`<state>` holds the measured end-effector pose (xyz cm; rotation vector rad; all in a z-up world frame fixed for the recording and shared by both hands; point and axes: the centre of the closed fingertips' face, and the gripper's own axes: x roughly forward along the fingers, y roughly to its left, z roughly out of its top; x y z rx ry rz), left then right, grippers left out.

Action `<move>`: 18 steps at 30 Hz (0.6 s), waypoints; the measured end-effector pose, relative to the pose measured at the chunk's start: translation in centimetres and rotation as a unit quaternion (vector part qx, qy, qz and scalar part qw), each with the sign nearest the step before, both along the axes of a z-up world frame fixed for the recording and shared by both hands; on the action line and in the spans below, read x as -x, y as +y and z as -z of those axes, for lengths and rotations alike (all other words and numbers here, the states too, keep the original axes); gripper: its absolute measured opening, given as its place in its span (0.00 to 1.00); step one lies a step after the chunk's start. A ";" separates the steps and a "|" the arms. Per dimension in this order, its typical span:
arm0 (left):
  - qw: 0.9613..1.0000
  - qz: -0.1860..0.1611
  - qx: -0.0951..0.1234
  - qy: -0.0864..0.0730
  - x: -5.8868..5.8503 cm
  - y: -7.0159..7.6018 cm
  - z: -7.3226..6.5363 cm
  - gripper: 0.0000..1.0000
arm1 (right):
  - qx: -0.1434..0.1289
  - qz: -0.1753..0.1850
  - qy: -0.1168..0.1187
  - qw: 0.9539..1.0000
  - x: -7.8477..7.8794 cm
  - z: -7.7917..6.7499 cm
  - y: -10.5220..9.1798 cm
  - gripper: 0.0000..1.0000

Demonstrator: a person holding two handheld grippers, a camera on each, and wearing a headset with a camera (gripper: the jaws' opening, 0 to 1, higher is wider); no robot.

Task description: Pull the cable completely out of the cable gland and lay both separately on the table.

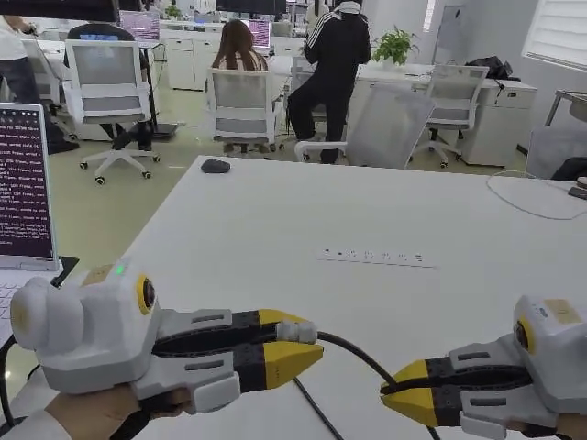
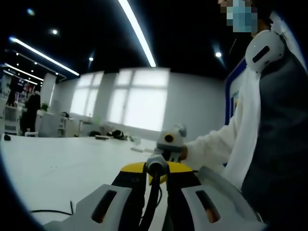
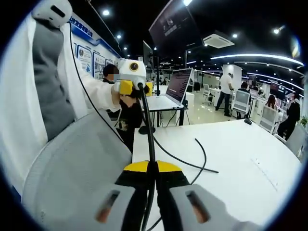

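Gland [image 1: 295, 331] sits clamped in my left gripper [image 1: 310, 337] above the table [image 1: 367, 211]; my right gripper [image 1: 390, 388], partly cut off, is closed on the cable [image 1: 358, 352] running from it, whose loose tail leaves frame below

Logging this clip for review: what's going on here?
A person holds two grippers above the white table. The left gripper is shut on the cable gland; the right gripper is shut on the black cable. The cable is not yet pulled out of the gland.
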<state>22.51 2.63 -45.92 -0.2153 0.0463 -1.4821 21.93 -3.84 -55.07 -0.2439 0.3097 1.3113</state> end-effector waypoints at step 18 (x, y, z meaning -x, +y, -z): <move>1.000 -0.005 -0.015 0.015 -0.2 -0.2 0.4 0.16 | 0.013 0.012 0.025 1.000 0.5 0.2 -0.6 0.03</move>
